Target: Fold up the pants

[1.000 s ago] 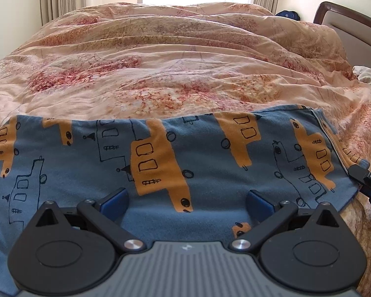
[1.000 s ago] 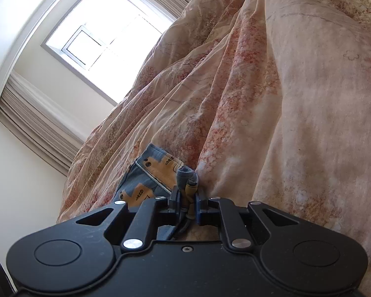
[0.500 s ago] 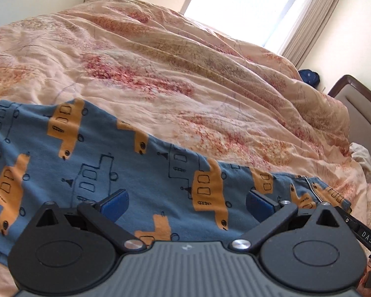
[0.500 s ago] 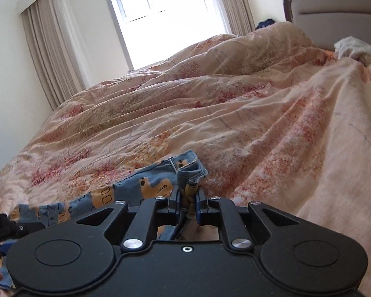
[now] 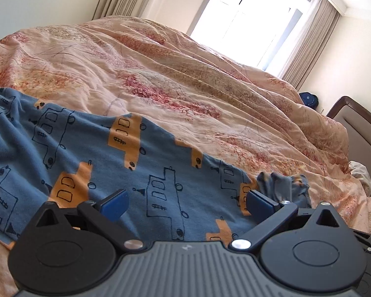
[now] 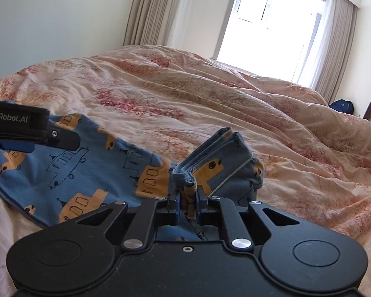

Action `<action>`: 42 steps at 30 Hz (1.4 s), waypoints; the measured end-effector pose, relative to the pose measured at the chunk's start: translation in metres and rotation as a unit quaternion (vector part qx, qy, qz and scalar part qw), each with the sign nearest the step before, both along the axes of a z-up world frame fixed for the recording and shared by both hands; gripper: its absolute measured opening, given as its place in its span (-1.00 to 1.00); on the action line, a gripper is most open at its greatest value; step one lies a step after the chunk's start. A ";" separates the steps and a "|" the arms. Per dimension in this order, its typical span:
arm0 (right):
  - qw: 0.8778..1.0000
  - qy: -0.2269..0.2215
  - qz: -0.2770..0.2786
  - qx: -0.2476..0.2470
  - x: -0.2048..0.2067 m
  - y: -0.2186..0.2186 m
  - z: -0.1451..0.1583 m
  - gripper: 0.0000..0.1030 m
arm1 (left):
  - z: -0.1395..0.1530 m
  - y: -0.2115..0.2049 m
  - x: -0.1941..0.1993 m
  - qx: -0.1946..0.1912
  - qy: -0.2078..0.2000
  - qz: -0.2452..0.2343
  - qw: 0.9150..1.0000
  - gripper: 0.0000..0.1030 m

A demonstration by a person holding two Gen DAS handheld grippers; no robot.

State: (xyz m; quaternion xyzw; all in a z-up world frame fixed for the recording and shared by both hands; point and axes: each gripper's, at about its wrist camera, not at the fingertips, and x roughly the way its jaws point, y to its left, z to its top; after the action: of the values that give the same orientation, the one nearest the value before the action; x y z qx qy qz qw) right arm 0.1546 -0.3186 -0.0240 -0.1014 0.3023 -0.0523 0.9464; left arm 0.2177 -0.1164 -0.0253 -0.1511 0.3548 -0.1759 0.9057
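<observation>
Blue pants (image 5: 160,173) printed with orange and outlined vehicles lie spread on the bed. My left gripper (image 5: 186,205) hovers low over them, open, its blue pads wide apart with only flat cloth beneath. At the pants' right end the fabric is bunched up (image 5: 282,188). My right gripper (image 6: 188,199) is shut on that bunched end of the pants (image 6: 210,158), which stands up in folds above the jaws. One finger (image 6: 61,139) of the left gripper reaches in from the left edge of the right wrist view, above the flat pants (image 6: 69,173).
A rumpled peach floral quilt (image 5: 185,79) covers the whole bed. A bright window (image 6: 267,22) with beige curtains (image 6: 148,10) is behind it. At the right are a dark-framed headboard (image 5: 358,123), a blue bag (image 5: 309,99) and a pale cloth (image 5: 361,173).
The right gripper has rolled level and carried the pinched end of the pants left, toward the left gripper. The left gripper has shifted along the pants and tilted, still open.
</observation>
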 end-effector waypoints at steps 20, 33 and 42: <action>0.995 -0.005 0.007 0.104 -0.015 0.004 -0.045 -0.69 | -0.007 -0.089 0.046 -0.035 0.014 -0.146 0.989 1.00; 0.986 -0.024 -0.010 0.163 -0.036 -0.017 -0.046 -0.69 | -0.029 -0.111 0.059 -0.090 0.108 -0.118 0.983 0.61; 0.988 -0.020 -0.013 0.150 -0.032 -0.013 -0.046 -0.57 | -0.022 -0.122 0.059 -0.049 0.124 -0.090 0.987 -0.77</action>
State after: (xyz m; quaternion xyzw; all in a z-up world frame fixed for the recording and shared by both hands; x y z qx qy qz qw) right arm 0.1222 -0.3318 -0.0698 0.0465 0.2895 -0.0205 0.9558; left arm 0.2764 -0.2389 -0.0477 -0.1828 0.4676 -0.2540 0.8267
